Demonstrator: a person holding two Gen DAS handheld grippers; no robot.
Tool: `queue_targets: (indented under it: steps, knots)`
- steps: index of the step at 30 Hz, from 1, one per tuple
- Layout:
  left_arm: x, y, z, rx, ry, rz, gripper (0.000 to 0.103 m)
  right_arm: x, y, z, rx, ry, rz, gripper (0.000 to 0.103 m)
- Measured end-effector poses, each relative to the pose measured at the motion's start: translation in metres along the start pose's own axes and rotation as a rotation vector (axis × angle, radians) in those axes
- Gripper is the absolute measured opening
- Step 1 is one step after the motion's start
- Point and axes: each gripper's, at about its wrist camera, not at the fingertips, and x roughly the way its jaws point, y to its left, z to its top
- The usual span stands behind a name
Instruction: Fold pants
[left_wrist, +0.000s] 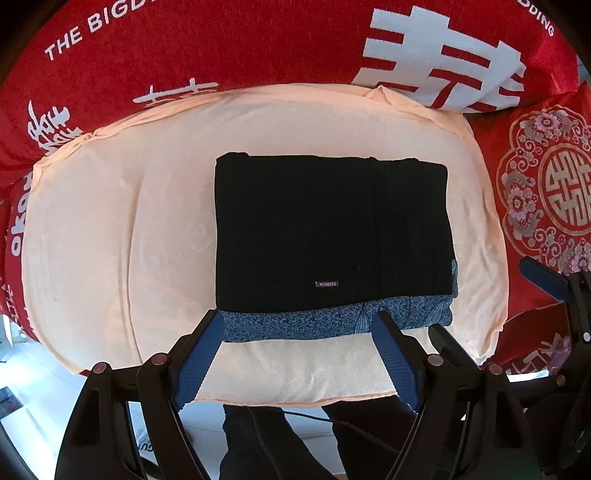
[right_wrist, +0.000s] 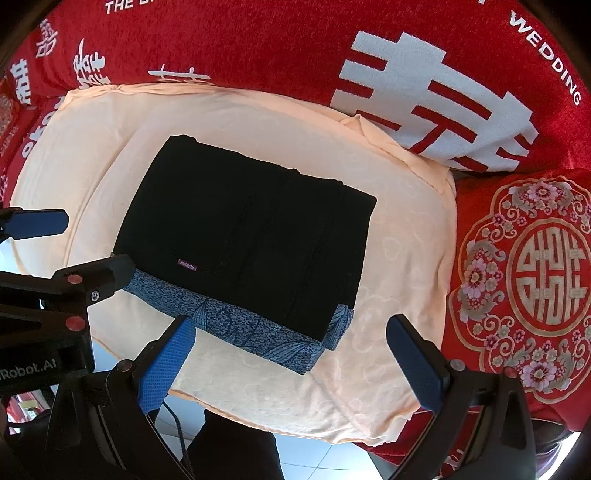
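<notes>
Black pants (left_wrist: 332, 232) lie folded into a neat rectangle with a small "FASHION" label, on top of a folded blue patterned garment (left_wrist: 332, 321), on a peach cloth (left_wrist: 92, 240). They also show in the right wrist view (right_wrist: 251, 236), with the blue garment (right_wrist: 240, 328) under them. My left gripper (left_wrist: 299, 325) is open and empty, its blue fingers just in front of the stack's near edge. My right gripper (right_wrist: 291, 328) is open and empty, above the stack's near right corner. The left gripper also shows at the left edge of the right wrist view (right_wrist: 88, 247).
A red blanket with white characters (left_wrist: 258, 48) covers the surface behind the peach cloth. A red embroidered cushion (left_wrist: 554, 188) lies to the right. A person's dark legs (left_wrist: 280, 439) and a pale floor show below the near edge.
</notes>
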Motion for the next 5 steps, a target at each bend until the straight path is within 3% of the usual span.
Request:
queue_targets:
  steps: [5]
  knots:
    - [-0.0002,-0.0014,-0.0016,-0.003,-0.001,0.004,0.083,-0.0002,-0.0005,-0.0008,0.000,0.001,0.003,0.103]
